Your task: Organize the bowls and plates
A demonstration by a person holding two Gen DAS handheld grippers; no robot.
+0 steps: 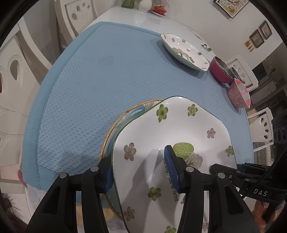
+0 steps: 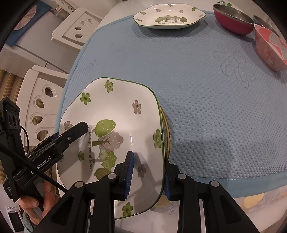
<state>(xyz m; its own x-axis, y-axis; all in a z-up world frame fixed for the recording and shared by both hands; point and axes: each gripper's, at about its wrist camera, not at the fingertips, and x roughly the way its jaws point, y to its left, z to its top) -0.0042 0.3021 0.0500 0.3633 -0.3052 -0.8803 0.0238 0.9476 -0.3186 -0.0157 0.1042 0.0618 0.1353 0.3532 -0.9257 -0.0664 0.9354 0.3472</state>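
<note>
Left wrist view: The left gripper [image 1: 141,172] is seen straddling the left rim of the square forest-print plate [image 1: 179,129]. One finger lies under or outside the rim at 9 o'clock of the plate, the other over the well. The jaws are spread wider than the rim, and contact cannot be confirmed. The plate is stacked on a gold-rimmed plate [image 1: 125,114], which is exposed only as a crescent at 10 o'clock. A second forest-print plate [image 1: 184,50] lies well apart at 1 o'clock on the blue mat [image 1: 89,89]. Beside it are set a red steel-lined bowl [image 1: 220,71] and a pink patterned bowl [image 1: 238,95].

Right wrist view: The right gripper [image 2: 148,173] is placed across the opposite rim, at 3 o'clock of the square plate [image 2: 116,111]. One pad is set inside the rim and one outside, parted and apparently unclamped. The left gripper's finger [image 2: 75,132] reaches in from 9 o'clock.

Judgement: the plate is bracketed equally by both grippers, so neither is nearer. Its matching plate [image 2: 168,16] lies at 12 o'clock, so any stacking move would be directed straight forward.
</note>
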